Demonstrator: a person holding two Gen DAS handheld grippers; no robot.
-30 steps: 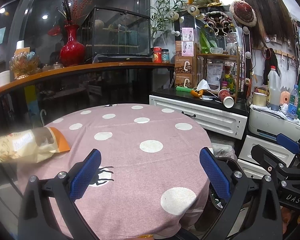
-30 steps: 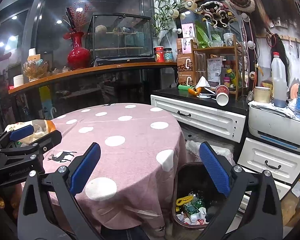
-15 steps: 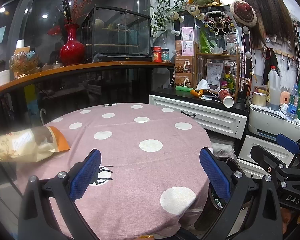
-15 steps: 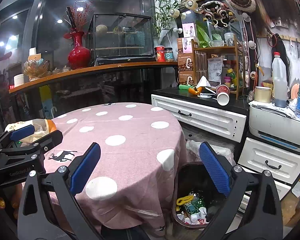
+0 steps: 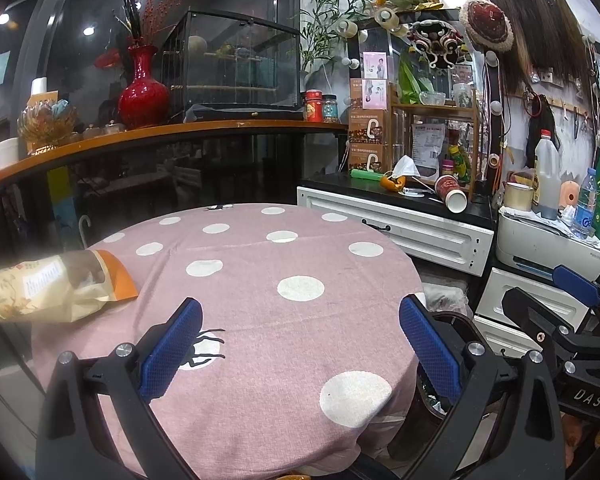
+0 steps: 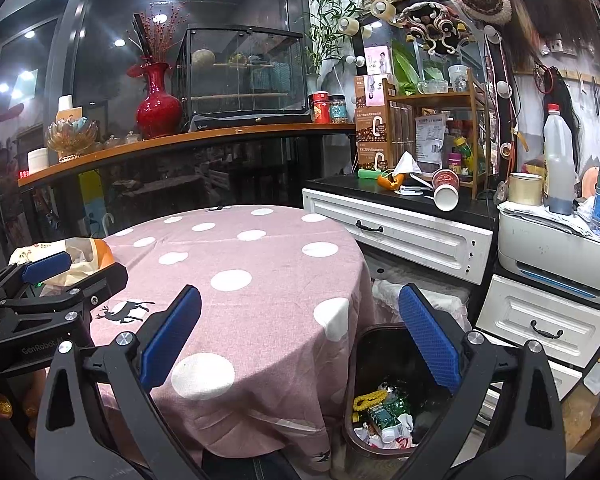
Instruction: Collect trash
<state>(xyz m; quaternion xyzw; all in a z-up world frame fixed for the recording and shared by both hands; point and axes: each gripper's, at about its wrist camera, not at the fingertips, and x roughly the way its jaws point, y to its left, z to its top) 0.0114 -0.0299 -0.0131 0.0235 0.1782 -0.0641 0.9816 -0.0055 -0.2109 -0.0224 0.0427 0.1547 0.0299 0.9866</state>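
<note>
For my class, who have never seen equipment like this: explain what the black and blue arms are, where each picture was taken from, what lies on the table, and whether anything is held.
A person holds two hand-operated grabbing tools, each carrying a camera that looks along its blue-padded fingers. One picture comes from the left tool, the other from the right tool. Both stand open and hold nothing. On the pink dotted tablecloth lies one piece of trash, a yellow and orange snack bag, at the table's left edge. Beside the table stands a dark trash bin with wrappers already inside.
</note>
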